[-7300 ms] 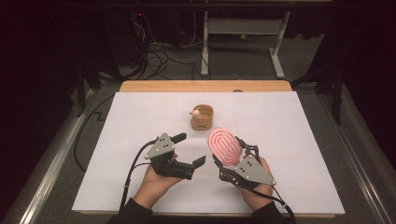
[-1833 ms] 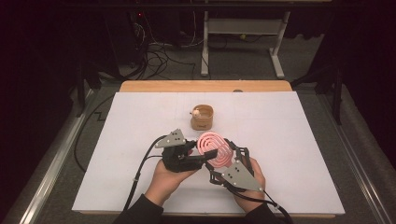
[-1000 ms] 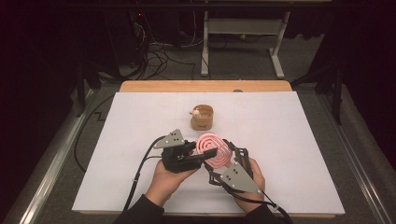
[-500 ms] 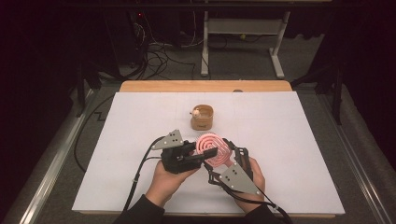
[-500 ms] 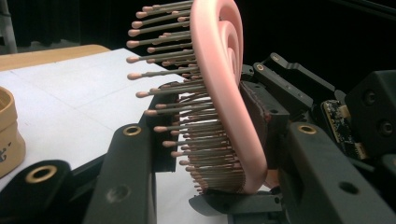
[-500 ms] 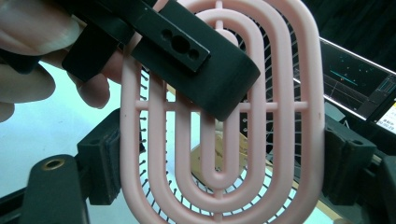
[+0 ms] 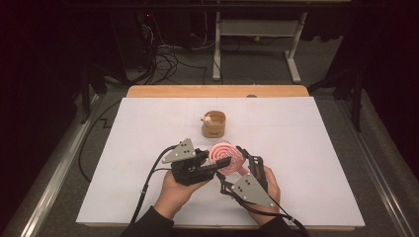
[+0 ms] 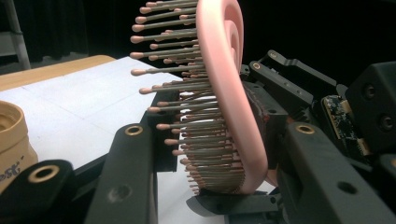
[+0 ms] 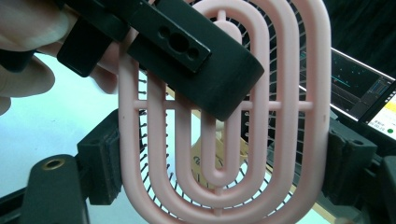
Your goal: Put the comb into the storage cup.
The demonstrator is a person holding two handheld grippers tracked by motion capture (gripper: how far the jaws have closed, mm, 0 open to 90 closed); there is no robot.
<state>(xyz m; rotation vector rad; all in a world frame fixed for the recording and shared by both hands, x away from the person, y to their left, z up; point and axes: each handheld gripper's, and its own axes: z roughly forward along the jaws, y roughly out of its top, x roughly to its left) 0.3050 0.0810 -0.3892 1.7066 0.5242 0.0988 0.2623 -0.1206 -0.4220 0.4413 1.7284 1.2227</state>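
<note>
A pink oval hairbrush (image 7: 225, 154) of nested loops is held upright over the white table sheet (image 7: 321, 148). My right gripper (image 7: 239, 159) is shut on the brush's (image 9: 289, 116) two long edges, one jaw on each side. My left gripper (image 7: 223, 163) reaches in from the left. Its jaws have just been closing with the brush (image 8: 224, 93) between them, bristles towards one jaw and the pink back towards the other. One left jaw lies pressed across the pink back in the right gripper view. Both hands sit close together near the table's front.
A small tan cup (image 7: 214, 124) with a little figure on its rim stands just beyond the brush and appears at the left as the cup (image 8: 11, 140). A wooden strip (image 7: 217, 91) edges the table's far side. Cables and a white frame lie on the floor behind.
Since the earliest frame my left gripper has come right onto the brush, which now stands lifted between both grippers. Over the last second nothing has visibly shifted.
</note>
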